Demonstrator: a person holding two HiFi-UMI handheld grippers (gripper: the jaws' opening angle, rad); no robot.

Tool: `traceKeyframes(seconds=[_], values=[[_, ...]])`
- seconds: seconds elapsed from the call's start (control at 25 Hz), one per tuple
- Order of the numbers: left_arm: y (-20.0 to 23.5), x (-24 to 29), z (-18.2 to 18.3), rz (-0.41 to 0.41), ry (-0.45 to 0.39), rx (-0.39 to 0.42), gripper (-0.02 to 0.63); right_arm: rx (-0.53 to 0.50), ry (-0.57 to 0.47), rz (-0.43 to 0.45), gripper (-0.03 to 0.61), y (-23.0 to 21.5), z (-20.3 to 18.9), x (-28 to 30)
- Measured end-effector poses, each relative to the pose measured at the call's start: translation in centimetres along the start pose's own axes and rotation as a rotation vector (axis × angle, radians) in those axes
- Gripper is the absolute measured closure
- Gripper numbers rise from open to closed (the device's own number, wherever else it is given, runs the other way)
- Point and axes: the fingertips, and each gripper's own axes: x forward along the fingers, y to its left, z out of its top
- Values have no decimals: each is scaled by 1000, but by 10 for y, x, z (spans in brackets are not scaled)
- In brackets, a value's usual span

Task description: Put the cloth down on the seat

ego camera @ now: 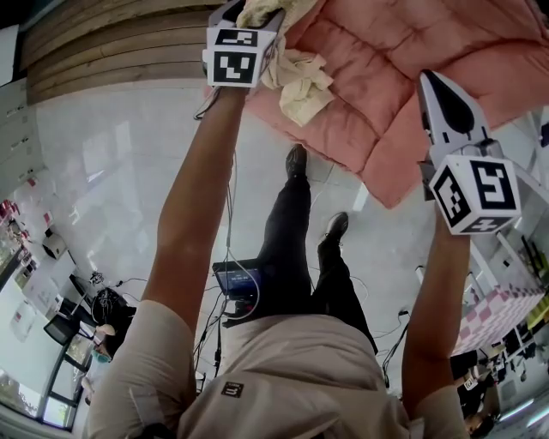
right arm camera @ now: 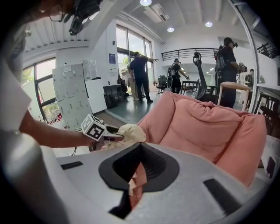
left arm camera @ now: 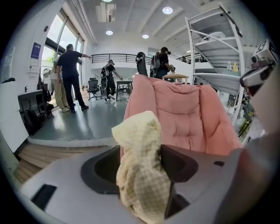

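Note:
A pale yellow checked cloth (left arm camera: 138,140) lies bunched between the jaws of my left gripper (left arm camera: 142,183), which stand wide and do not visibly press it. From the head view the cloth (ego camera: 300,81) hangs from the left gripper (ego camera: 257,10) over the near edge of the pink padded seat (ego camera: 386,51). The right gripper view shows the left gripper (right arm camera: 114,136) and cloth (right arm camera: 129,131) at the seat's left edge (right arm camera: 205,127). My right gripper (ego camera: 433,86) sits at the seat's right edge, jaws drawn together with a strip of pink padding pinched in the slit (right arm camera: 136,183).
Several people (left arm camera: 70,74) stand on the glossy floor behind the seat. Metal shelving (left arm camera: 214,48) rises at the right and grey lockers (right arm camera: 74,87) stand at the left. A small screen with cables (ego camera: 238,279) hangs at my waist above my shoes.

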Motion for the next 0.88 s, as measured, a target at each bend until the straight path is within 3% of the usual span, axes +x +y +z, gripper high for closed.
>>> traceKeyframes(seconds=[0.16, 0.56, 0.88], values=[[1, -17, 9, 10, -11, 26, 304, -11, -15, 10, 584, 8, 10, -5], [-18, -81, 80, -27, -146, 84, 300, -36, -57, 14, 584, 17, 32, -42], [-50, -150, 147, -19, -291, 172, 469, -58, -128, 3, 585, 17, 62, -90]])
